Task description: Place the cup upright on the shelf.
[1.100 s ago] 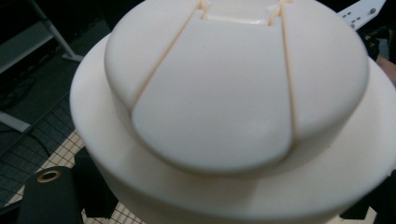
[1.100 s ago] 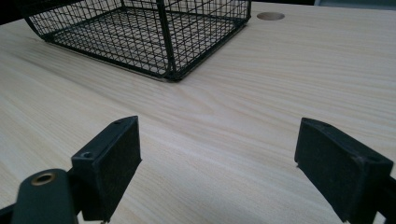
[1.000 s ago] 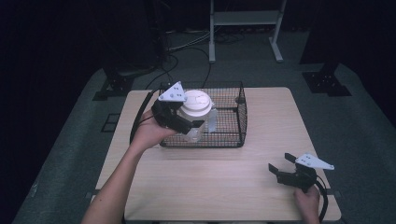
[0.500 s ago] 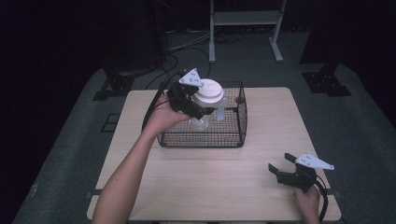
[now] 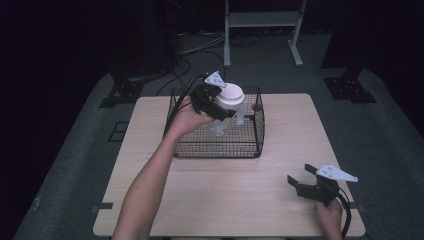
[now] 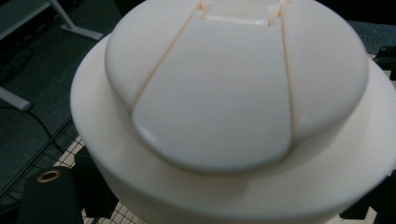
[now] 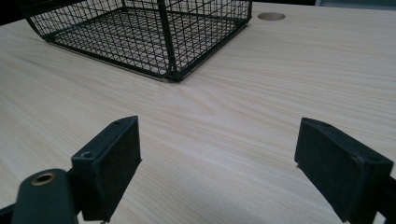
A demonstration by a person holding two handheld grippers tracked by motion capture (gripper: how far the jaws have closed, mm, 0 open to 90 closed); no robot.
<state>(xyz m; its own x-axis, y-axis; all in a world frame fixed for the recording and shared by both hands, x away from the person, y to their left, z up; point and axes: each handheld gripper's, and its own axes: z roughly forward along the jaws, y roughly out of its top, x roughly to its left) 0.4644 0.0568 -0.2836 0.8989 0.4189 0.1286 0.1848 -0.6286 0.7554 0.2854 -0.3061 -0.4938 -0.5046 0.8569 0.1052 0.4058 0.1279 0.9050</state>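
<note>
Left gripper pinches the bottle below its white cap, holding it tilted over the basket, above the wire floor. Judged: carry mostly done; lowering and release remain. Right gripper rests spread and empty on the table, well apart from the basket.

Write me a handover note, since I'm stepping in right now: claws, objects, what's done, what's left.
Left claw: shut on the white-lidded clear bottle, held above the black wire basket.
Right claw: open, holding nothing, low over the wooden table near its right front corner.
Done: bottle grasped and positioned over the basket.
Left: probably lower it in and release.
</note>
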